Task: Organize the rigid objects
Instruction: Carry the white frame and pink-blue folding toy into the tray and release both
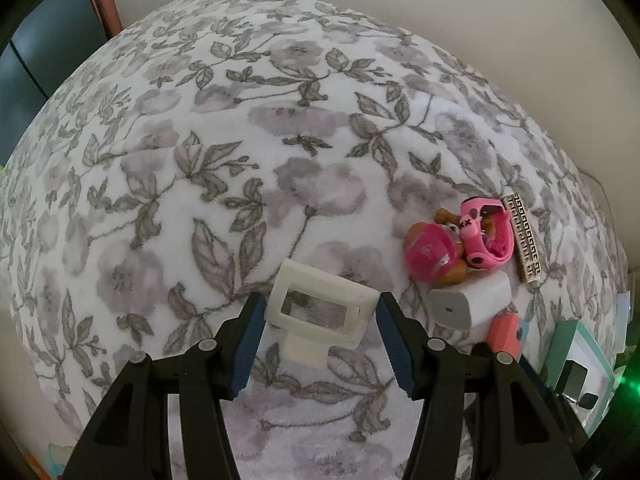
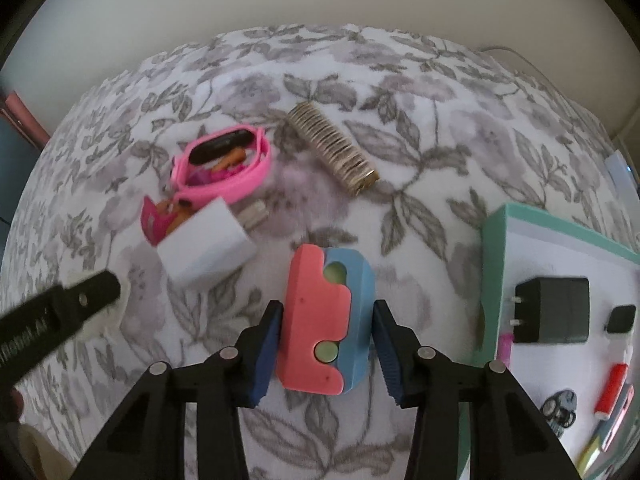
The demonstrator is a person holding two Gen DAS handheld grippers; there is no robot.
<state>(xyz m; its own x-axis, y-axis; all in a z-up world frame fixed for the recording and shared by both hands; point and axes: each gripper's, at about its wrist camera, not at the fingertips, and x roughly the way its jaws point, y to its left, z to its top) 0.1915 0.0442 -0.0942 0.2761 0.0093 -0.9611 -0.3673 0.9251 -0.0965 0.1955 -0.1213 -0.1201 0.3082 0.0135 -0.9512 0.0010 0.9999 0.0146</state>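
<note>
On the floral blanket [image 1: 280,140], a white plastic frame [image 1: 328,285] sits between the blue pads of my left gripper [image 1: 322,300], which press on its two sides. In the right wrist view, my right gripper [image 2: 328,307] is shut on a coral and blue block [image 2: 312,312] that rests on the blanket [image 2: 420,152], a pad against each side. The block's coral end [image 1: 506,336] shows just right of the left gripper. One black finger of the left gripper [image 2: 80,296] reaches in from the left of the right wrist view.
A white charger cube [image 2: 204,248], a pink watch band [image 2: 228,168] and a pink toy figure [image 1: 428,252] lie clustered together. A ribbed metallic roll [image 2: 336,148] lies beyond. A teal-rimmed tray [image 2: 496,240] at the right holds a black plug adapter [image 2: 552,310] and small items.
</note>
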